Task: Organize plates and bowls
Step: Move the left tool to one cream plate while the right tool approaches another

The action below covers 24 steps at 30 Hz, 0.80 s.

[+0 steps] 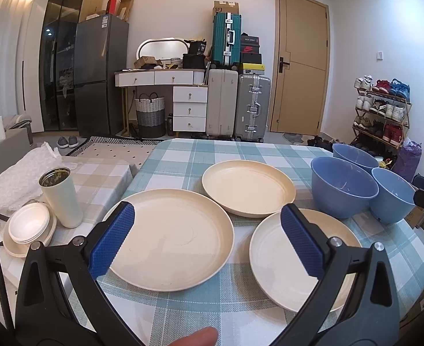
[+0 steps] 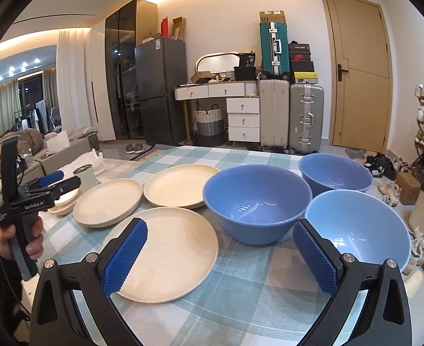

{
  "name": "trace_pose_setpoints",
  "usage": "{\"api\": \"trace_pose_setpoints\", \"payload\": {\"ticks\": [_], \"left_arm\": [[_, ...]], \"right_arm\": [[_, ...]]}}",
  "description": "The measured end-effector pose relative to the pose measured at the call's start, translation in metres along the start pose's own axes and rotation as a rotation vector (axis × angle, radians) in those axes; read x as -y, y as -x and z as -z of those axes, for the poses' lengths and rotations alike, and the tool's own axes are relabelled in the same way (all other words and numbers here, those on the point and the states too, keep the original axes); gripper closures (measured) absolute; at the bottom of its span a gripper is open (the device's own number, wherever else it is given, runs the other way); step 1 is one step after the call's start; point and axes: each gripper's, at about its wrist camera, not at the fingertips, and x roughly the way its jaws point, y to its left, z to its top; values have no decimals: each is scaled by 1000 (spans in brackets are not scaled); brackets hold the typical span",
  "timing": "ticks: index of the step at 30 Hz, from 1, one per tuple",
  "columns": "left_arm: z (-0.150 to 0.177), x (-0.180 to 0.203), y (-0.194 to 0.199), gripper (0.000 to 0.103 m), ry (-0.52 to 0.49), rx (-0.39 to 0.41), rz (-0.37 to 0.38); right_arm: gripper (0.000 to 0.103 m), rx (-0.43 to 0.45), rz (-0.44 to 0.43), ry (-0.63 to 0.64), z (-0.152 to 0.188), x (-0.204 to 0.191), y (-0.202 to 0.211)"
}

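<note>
Three cream plates lie apart on the checked tablecloth [image 1: 183, 155]: a near left one [image 1: 177, 239], a far one [image 1: 248, 191] and a near right one [image 1: 281, 262]. Three blue bowls stand at the right: a middle one [image 1: 343, 186], a far one [image 1: 354, 154] and a right one [image 1: 393, 194]. My left gripper [image 1: 207, 239] is open and empty, held above the gap between the two near plates. My right gripper [image 2: 220, 255] is open and empty, in front of the middle bowl [image 2: 258, 201] and beside the nearest bowl [image 2: 359, 227] and the near right plate [image 2: 165, 248].
To the left of the table stand a white tumbler [image 1: 61, 197], stacked white dishes [image 1: 28, 229] and crumpled plastic wrap [image 1: 24, 173]. Suitcases [image 1: 237, 103], a dresser, a fridge [image 1: 100, 75] and a shoe rack [image 1: 382, 112] line the far wall.
</note>
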Motion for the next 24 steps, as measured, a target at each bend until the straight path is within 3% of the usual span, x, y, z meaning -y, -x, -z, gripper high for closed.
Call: {"api": "trace_pose_setpoints", "payload": {"ticks": [13, 24], "left_arm": [[-31, -24, 5, 2, 90, -61, -51], [-48, -41, -9, 2, 107, -139, -79]], "right_arm": [[0, -65, -73, -2, -46, -29, -22], [0, -102, -132, -2, -72, -53, -49]]}}
